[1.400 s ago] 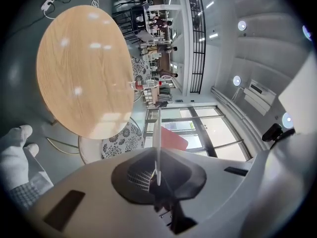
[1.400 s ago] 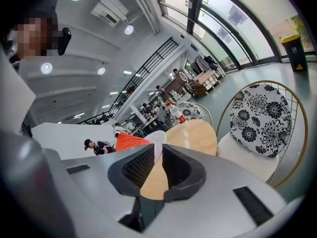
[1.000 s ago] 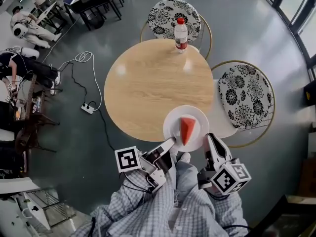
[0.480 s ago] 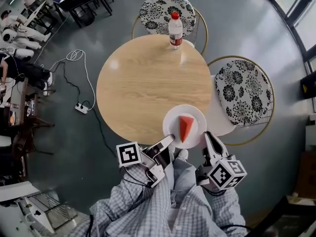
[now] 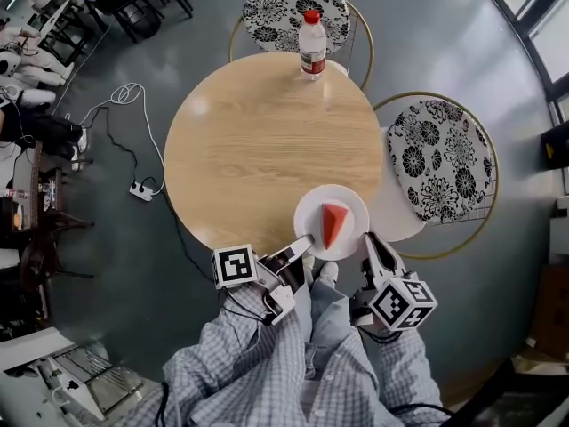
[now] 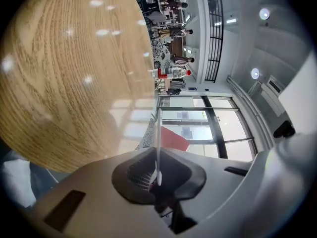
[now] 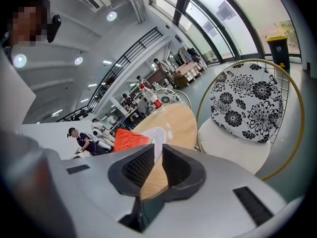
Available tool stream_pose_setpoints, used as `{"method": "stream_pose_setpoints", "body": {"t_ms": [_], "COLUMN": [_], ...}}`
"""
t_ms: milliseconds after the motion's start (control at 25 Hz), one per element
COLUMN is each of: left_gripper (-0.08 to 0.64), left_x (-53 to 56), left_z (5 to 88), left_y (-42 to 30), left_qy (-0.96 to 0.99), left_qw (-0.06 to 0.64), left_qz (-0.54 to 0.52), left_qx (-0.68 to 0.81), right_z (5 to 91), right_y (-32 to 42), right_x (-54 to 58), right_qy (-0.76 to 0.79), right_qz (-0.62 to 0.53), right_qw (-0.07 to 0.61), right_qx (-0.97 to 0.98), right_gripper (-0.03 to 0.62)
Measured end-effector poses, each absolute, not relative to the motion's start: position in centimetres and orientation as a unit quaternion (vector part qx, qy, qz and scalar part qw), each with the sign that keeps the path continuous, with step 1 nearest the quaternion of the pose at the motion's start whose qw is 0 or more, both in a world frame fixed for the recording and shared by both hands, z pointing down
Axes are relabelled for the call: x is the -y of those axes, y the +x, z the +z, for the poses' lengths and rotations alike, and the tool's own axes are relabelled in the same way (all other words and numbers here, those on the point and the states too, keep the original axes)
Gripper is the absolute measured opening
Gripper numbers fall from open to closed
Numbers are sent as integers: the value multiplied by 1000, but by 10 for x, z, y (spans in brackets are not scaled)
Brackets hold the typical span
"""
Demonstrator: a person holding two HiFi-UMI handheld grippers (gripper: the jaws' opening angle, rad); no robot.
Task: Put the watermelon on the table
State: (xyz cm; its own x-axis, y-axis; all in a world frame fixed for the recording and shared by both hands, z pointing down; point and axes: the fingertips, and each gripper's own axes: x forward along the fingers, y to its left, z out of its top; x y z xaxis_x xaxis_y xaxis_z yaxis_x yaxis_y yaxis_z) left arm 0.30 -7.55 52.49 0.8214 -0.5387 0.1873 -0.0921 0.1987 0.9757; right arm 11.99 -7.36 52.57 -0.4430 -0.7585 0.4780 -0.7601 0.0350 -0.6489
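Watermelon slice (image 5: pixel 333 225), red and wedge-shaped, lies in the middle of a round white plate (image 5: pixel 307 213). The plate sits at the near rim of the round light-wood surface (image 5: pixel 258 140), the side closest to the person. Whether its base rests flat on the wood cannot be told.

The left gripper (image 5: pixel 302 244) reaches in over that same near rim. Its jaws are closed on the plate's thin edge, which runs edge-on between the pads in the left gripper view, with the watermelon slice just beyond. The right gripper (image 5: pixel 369 241) is also at the near rim of the surface, on the plate's other side. Its jaws stand a narrow way apart, the plate's edge lies at the mouth of the gap, and no pad is seen pressing on it.

At the far rim of the surface a clear plastic bottle (image 5: pixel 311 43) with a red cap and red label stands upright. A round chair with a black-and-white flowered seat (image 5: pixel 293 3) stands beyond the far rim, behind the bottle, and a second flowered chair (image 5: pixel 440 167) is drawn up at the right of the surface. On the grey floor left of the surface lies a white power strip (image 5: pixel 140 190) with its cable.
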Motion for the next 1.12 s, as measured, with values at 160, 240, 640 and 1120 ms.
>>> {"method": "stream_pose_setpoints", "body": {"t_ms": [160, 240, 640, 1120], "left_gripper": [21, 21, 21, 21], "left_x": [80, 82, 91, 97], "left_z": [543, 551, 583, 603], "left_y": [0, 1, 2, -3], "left_qy": [615, 613, 602, 587], "left_qw": [730, 731, 738, 744], "left_qz": [-127, -119, -87, -76], "left_qx": [270, 275, 292, 309], "right_z": [541, 549, 581, 603], "right_y": [120, 122, 125, 120], "right_x": [78, 81, 90, 98], "right_qy": [534, 536, 541, 549], "right_qz": [462, 464, 476, 494], "right_qw": [5, 11, 40, 43], "right_qx": [708, 705, 693, 673], "right_gripper": [57, 57, 57, 57]}}
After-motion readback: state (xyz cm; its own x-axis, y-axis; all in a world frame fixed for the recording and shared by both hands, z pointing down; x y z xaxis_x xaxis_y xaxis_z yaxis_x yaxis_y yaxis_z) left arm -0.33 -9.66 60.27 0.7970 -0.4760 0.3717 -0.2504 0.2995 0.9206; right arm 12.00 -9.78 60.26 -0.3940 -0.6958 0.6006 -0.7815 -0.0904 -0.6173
